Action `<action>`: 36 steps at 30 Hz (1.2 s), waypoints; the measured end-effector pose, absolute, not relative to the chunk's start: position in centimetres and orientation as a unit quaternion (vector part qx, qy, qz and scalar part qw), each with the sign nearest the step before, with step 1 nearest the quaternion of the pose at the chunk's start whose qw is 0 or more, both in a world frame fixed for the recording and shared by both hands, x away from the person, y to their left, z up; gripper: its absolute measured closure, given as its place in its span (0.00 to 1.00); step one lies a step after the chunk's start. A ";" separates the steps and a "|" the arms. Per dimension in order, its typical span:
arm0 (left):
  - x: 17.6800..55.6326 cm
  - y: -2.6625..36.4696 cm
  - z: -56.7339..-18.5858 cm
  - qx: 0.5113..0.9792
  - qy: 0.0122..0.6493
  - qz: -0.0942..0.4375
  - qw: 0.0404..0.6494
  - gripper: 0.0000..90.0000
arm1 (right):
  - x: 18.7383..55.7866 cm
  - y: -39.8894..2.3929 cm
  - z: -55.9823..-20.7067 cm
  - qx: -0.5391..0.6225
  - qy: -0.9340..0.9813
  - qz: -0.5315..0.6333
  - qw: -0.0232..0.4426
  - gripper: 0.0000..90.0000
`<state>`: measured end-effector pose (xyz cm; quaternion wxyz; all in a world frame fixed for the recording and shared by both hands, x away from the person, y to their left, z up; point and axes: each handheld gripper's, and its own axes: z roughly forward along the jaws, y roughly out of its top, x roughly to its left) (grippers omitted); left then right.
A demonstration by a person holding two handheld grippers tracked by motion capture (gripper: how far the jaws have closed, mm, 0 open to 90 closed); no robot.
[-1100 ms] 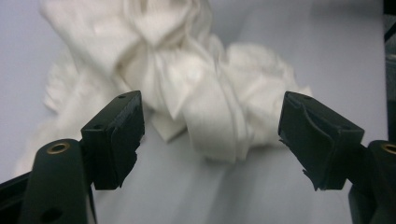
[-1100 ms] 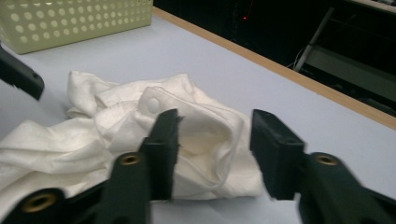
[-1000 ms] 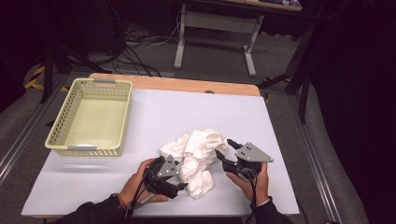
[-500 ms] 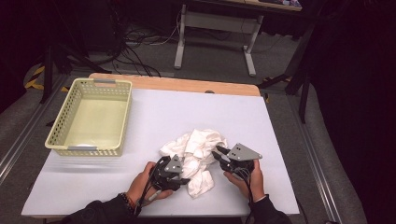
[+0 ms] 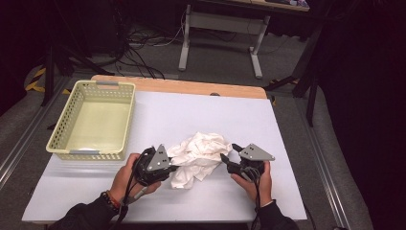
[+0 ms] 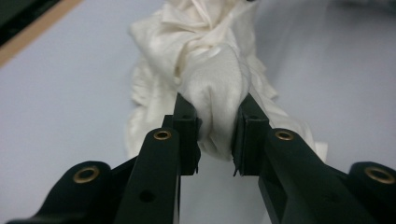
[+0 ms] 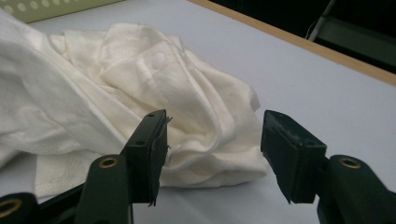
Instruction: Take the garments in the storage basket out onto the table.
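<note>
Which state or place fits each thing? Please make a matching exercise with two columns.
Things:
1. left gripper
2. right gripper
3. basket
4. white cloth

States or places:
A. empty, at the table's left side
B. fingers apart, nothing pinched
C. crumpled between the two grippers
D. fingers closed on a fold of fabric

Pairs: 1-D, 2-B, 3-A, 4-C

No text, label, brand, number or sign can be read anywhere around the white cloth (image 5: 198, 158), neither on it, on the basket (image 5: 91, 120) beside it, nor on the table (image 5: 191, 110) beneath it.
</note>
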<state>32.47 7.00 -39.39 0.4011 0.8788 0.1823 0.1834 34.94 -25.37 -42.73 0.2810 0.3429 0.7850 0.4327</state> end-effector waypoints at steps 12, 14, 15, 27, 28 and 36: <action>32.6 8.9 -37.8 0.865 0.194 0.201 0.416 0.83 | 34.7 -23.4 -43.8 0.305 0.817 0.410 0.268 0.91; 32.6 9.1 -37.8 0.864 0.194 0.200 0.418 0.83 | 34.6 -23.6 -43.6 0.305 0.815 0.411 0.272 0.95; 32.6 9.3 -37.7 0.863 0.195 0.202 0.419 0.83 | 34.3 -23.8 -43.4 0.304 0.812 0.415 0.276 0.96; 31.9 8.3 -38.3 0.870 0.181 0.157 0.432 0.73 | 28.8 -28.8 -40.9 0.364 0.746 0.464 0.309 0.96; 31.6 7.6 -38.4 0.875 0.170 0.153 0.428 0.71 | 28.4 -29.2 -40.9 0.370 0.743 0.463 0.311 0.96; 30.9 7.4 -38.0 0.864 0.176 0.143 0.449 0.48 | 27.0 -33.0 -41.5 0.429 0.714 0.442 0.333 0.96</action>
